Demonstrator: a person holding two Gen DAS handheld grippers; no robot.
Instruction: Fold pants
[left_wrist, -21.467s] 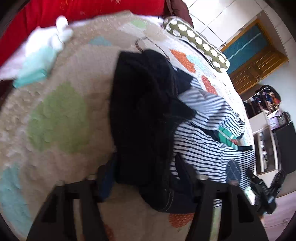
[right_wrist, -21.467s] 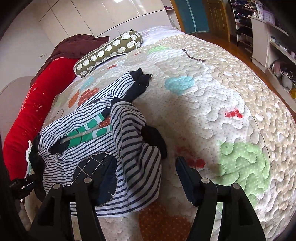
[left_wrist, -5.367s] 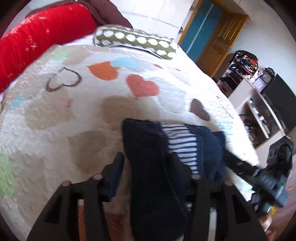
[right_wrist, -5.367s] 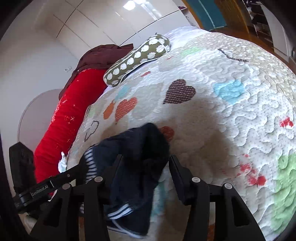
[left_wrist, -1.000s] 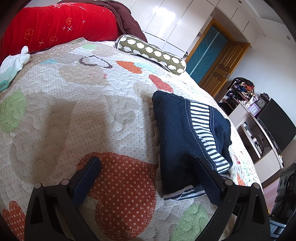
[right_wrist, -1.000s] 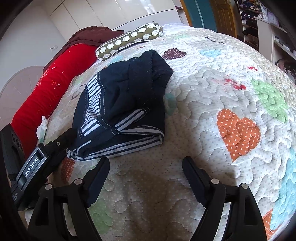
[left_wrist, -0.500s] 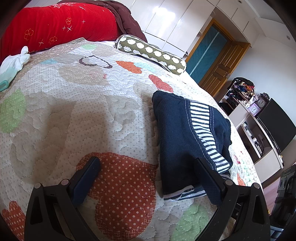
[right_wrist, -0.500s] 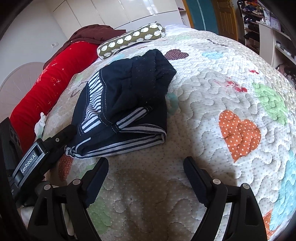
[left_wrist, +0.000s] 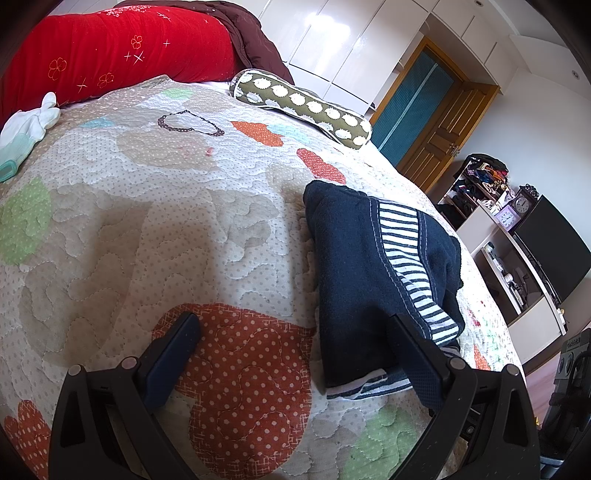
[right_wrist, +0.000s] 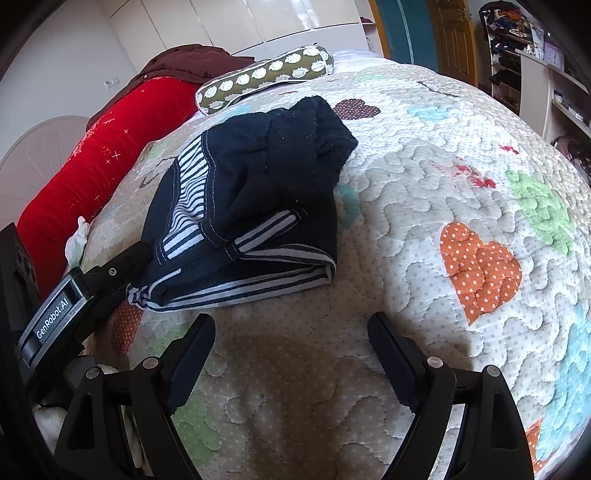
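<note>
Pants, bunched between both grippers seconds ago, now lie folded on the quilt at upper centre, with left gripper and right gripper spread and empty, so folding looks done.

A heart-patterned quilted bed carries folded navy striped pants, a spotted bolster and a red pillow.
</note>
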